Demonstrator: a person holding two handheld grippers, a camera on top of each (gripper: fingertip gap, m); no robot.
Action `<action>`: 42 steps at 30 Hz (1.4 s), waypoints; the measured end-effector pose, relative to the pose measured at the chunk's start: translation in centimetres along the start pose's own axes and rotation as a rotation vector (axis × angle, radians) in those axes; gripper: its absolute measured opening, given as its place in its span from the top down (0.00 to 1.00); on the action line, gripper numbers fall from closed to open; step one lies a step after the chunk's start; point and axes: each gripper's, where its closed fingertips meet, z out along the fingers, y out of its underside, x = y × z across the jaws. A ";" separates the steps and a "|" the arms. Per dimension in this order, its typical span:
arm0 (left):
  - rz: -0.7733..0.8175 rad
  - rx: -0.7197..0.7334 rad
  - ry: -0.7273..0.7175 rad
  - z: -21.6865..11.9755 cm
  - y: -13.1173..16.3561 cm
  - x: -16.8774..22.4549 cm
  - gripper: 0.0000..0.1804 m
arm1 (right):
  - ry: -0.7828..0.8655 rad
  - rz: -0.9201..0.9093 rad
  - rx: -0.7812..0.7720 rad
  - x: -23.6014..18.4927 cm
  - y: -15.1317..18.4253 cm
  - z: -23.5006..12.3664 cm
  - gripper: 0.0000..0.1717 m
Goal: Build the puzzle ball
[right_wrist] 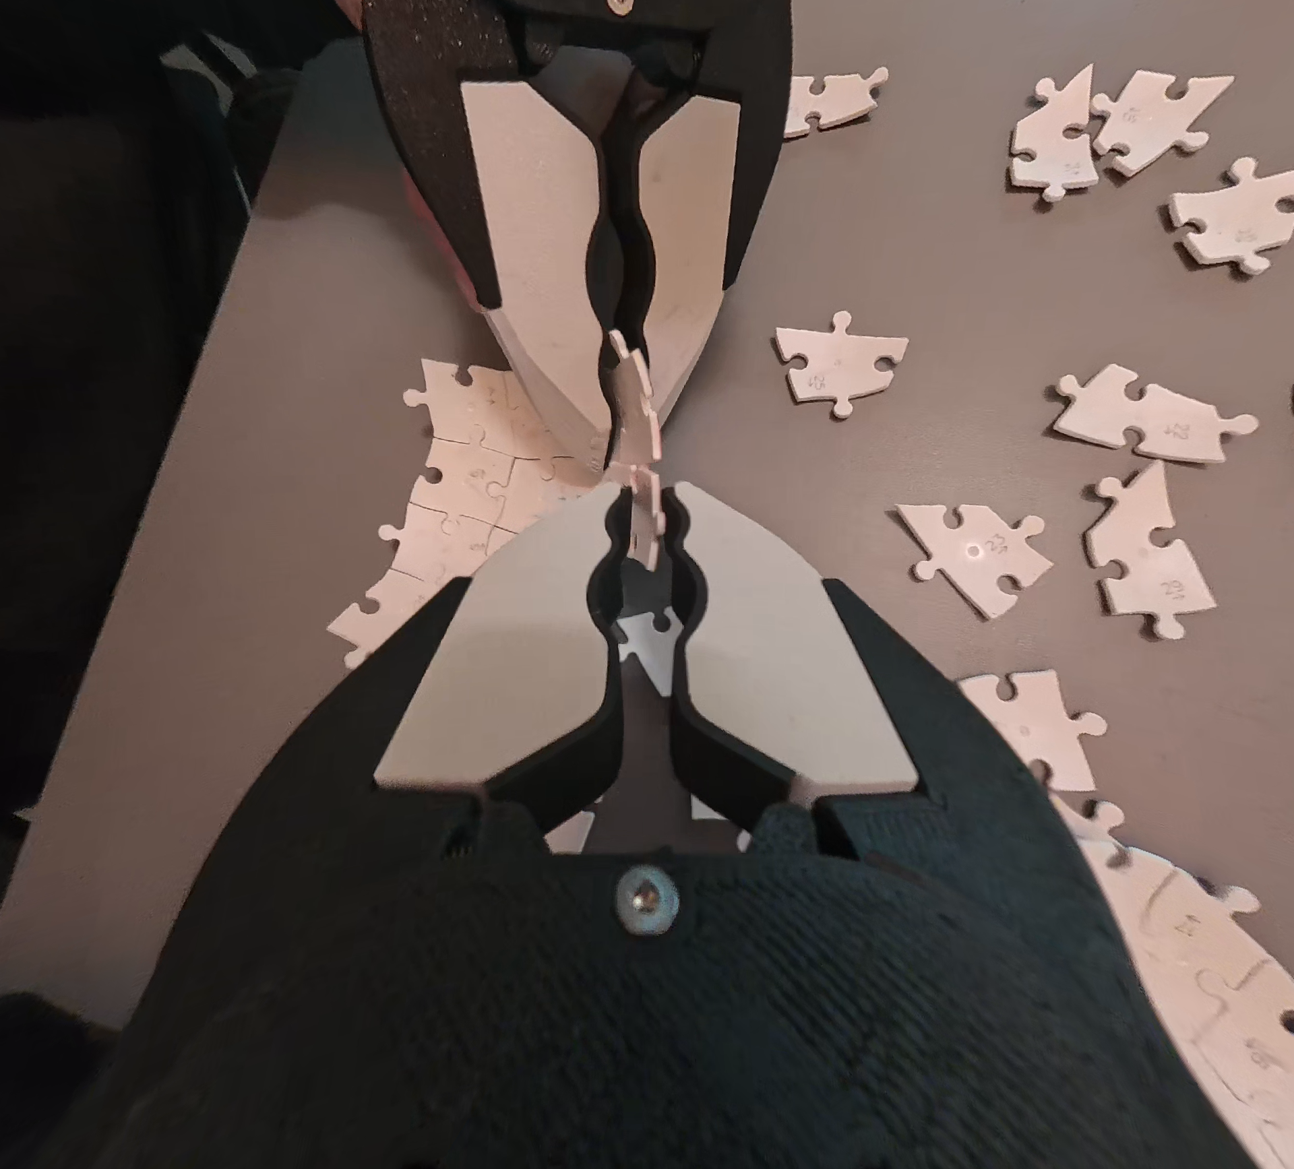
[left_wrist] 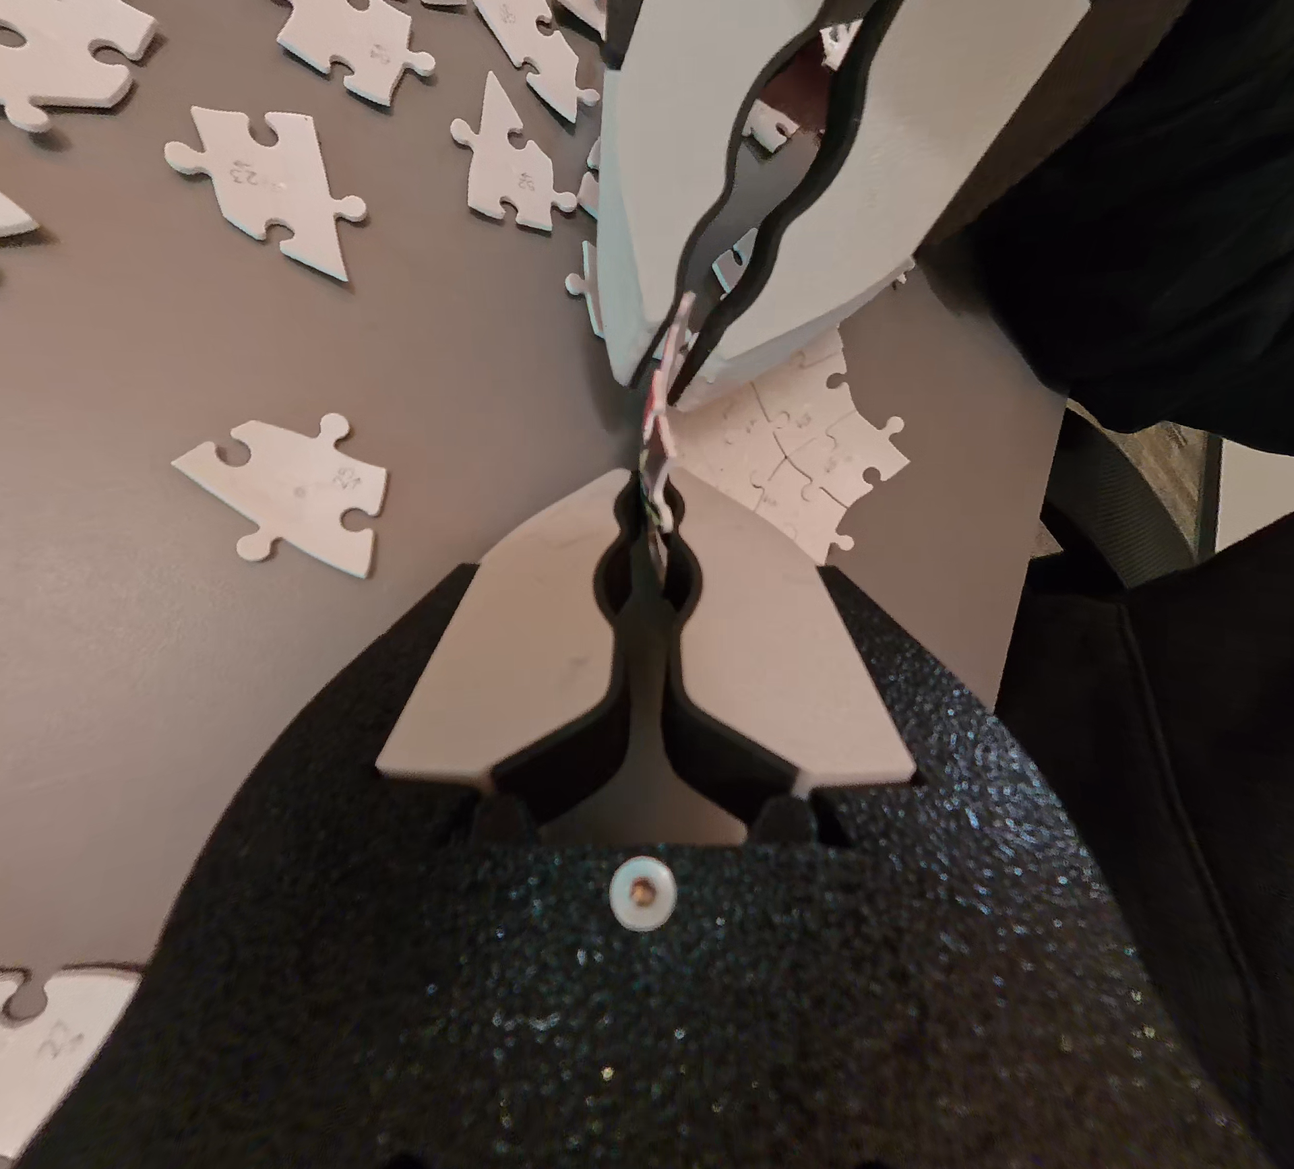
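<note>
left gripper (left_wrist: 648,509): fingertips together on a puzzle piece (left_wrist: 657,491) held on edge, white pads (left_wrist: 560,547) pressing both faces. the thin edge faces the left wrist camera, with a hint of printed colour on one face. the piece's long axis runs straight out from the tips, toward the opposing gripper.

right gripper (right_wrist: 645,523): also clamped on a second white puzzle piece (right_wrist: 645,533), likewise on edge, blank side showing, pads (right_wrist: 728,547) pressing on both sides.

key relation: the two held pieces meet tip to tip, midway between the two grippers, which face each other nose to nose. in the right wrist view the left gripper's piece (right_wrist: 634,407) touches or just overlaps the right one's end; whether tab and socket are engaged, cannot tell. both pieces share nearly one line and one plane, raised off the grey table (right_wrist: 875,267). neither gripper is nearer the junction.

landmark: the assembled puzzle section (left_wrist: 805,449), a curved strip of joined pieces lying blank side up. the junction hangs over its inner edge; both gripper noses sit over it. loose pieces (left_wrist: 280,176) lie scattered on the table well apart from the section, on the far side of the held pieces; one loose piece (right_wrist: 840,362) is nearest the junction.
</note>
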 end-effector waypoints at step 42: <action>0.109 0.028 0.001 0.0 -1.0 0.0 0.96 | 0.066 -0.090 -0.137 -0.4 0.9 -0.6 0.98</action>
